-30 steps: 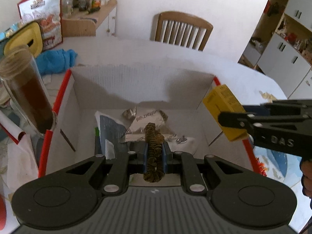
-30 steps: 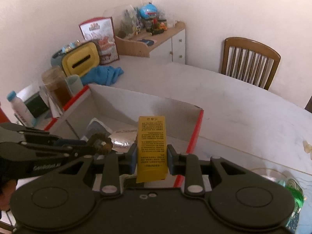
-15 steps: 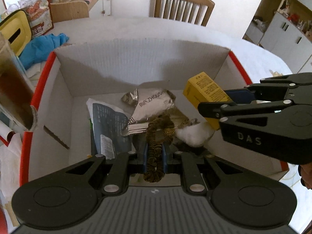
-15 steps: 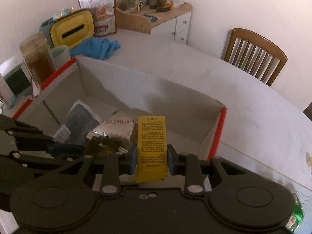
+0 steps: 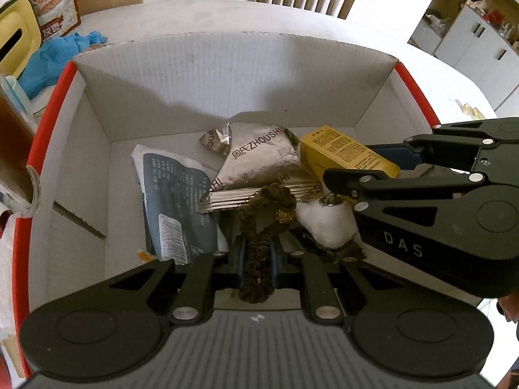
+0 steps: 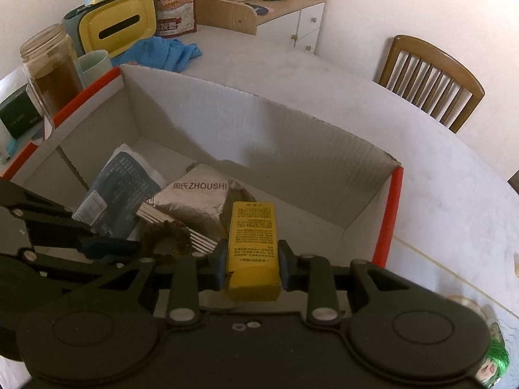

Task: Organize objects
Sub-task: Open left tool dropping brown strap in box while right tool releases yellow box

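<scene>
A white cardboard box with red edges [image 5: 227,74] lies open below both grippers; it also shows in the right wrist view [image 6: 292,136]. My left gripper [image 5: 256,253] is shut on a brown scrunchie [image 5: 259,259], held low inside the box. My right gripper [image 6: 251,259] is shut on a yellow carton [image 6: 253,246], also inside the box, at the right; the carton shows in the left wrist view [image 5: 343,154]. On the box floor lie a silver foil pouch [image 5: 256,152], a dark blue packet [image 5: 175,194] and a white fluffy item [image 5: 327,223].
Left of the box stand a jar of brown liquid [image 6: 52,68], a pale cup [image 6: 94,63], a yellow tissue holder [image 6: 116,29] and a blue cloth [image 6: 162,53]. A wooden chair [image 6: 428,81] stands behind the table. A green item [image 6: 493,359] lies at the right.
Both grippers have moved down into the box with their loads. The scrunchie now hangs just over the foil pouch, and the yellow carton is beside it near the box floor.
</scene>
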`<state>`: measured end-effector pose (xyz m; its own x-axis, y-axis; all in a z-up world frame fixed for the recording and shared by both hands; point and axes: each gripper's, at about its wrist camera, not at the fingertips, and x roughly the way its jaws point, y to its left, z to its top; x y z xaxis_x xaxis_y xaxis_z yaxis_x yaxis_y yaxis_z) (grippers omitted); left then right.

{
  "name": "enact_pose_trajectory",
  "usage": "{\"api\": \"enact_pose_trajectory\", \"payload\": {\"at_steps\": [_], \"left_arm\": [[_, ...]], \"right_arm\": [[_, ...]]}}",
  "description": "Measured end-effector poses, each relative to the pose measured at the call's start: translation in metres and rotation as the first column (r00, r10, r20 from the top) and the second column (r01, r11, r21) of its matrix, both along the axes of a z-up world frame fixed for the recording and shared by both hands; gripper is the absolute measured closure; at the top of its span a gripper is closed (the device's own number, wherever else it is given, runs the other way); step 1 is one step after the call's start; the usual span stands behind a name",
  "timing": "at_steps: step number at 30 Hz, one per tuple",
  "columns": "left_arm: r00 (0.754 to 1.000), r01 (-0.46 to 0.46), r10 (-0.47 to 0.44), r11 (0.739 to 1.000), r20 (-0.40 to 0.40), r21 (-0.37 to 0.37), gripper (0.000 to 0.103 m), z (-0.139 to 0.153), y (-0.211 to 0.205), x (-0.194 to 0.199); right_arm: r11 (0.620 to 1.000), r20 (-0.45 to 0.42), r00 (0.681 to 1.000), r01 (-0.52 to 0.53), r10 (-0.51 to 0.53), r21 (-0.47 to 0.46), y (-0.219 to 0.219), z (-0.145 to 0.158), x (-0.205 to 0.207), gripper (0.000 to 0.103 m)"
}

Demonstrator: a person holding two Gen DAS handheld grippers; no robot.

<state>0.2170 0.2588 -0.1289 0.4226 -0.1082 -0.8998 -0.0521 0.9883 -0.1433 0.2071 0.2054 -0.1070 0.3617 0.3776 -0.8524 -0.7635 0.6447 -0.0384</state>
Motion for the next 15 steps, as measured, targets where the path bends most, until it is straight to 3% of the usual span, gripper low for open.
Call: {"api": "enact_pose_trajectory", "payload": {"at_steps": [15], "left_arm": [[1.000,0.004,-0.004,1.000,0.009,-0.001,0.083,0.003,-0.002,-0.005]], "right_arm": [[0.998,-0.002,1.000,0.003,-0.003,0.062,-0.023,0.018,-0.003,0.064]]}}
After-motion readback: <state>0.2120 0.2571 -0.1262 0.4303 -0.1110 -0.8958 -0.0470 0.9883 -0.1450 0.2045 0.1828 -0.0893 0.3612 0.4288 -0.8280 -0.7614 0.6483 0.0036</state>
